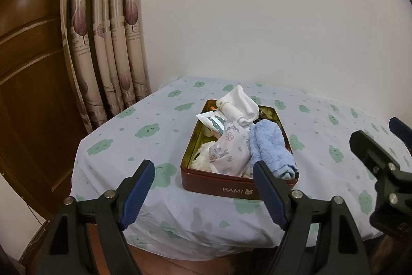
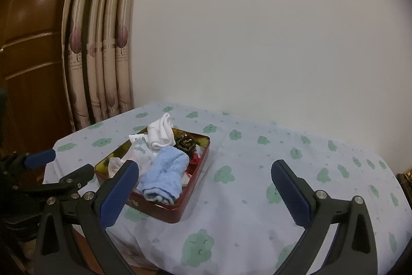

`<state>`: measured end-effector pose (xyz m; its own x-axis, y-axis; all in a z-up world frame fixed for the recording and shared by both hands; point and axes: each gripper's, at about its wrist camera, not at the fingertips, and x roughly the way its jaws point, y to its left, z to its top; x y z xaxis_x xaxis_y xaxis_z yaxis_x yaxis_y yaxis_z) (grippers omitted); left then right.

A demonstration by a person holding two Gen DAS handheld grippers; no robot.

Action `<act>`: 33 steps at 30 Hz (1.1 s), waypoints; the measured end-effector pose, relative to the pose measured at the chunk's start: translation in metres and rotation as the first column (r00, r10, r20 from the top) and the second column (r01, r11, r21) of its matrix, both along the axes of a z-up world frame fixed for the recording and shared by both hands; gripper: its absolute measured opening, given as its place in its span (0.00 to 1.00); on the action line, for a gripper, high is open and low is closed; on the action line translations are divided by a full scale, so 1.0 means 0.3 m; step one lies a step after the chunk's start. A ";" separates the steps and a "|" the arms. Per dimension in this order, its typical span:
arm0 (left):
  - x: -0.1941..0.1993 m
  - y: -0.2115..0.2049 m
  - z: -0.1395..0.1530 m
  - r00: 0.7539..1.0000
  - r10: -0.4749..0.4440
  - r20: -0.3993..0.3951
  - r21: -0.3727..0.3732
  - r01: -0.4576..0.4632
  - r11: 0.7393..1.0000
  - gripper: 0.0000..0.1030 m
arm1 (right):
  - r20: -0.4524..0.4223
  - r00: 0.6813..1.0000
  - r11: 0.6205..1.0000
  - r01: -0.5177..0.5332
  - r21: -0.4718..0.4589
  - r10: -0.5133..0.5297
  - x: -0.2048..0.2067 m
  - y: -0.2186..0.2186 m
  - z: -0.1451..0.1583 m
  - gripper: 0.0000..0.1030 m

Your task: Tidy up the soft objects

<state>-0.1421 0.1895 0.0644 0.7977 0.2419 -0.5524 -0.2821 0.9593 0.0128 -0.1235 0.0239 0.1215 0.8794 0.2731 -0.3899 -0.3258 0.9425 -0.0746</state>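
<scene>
A dark red BAMI tin (image 1: 221, 188) stands on the table and shows in the right wrist view too (image 2: 177, 213). It holds a rolled light blue towel (image 1: 270, 146) (image 2: 164, 177), a white sock (image 1: 243, 105) (image 2: 161, 133), a white patterned cloth (image 1: 229, 153), a fluffy cream piece (image 1: 202, 160) and a white tube (image 1: 213, 120). My left gripper (image 1: 203, 193) is open and empty, in front of the tin's near wall. My right gripper (image 2: 206, 195) is open and empty, right of the tin; it also shows in the left wrist view (image 1: 381, 146).
The table carries a pale blue cloth with green cloud prints (image 2: 257, 197). Beige patterned curtains (image 1: 108, 43) and a brown wooden door (image 1: 31, 68) stand at the left. A white wall (image 1: 257, 17) is behind. A dark pinecone-like thing (image 2: 186, 142) lies in the tin's far corner.
</scene>
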 end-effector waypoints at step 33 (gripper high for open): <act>-0.001 -0.003 -0.002 1.000 -0.011 -0.011 0.006 0.011 1.000 0.79 | -0.006 1.000 1.000 -0.016 0.001 0.016 -0.002 0.016 0.000 0.99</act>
<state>-0.1424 0.1887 0.0638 0.7941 0.2364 -0.5599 -0.2713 0.9623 0.0214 -0.1241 0.0287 0.1214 0.8727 0.2871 -0.3950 -0.3410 0.9373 -0.0722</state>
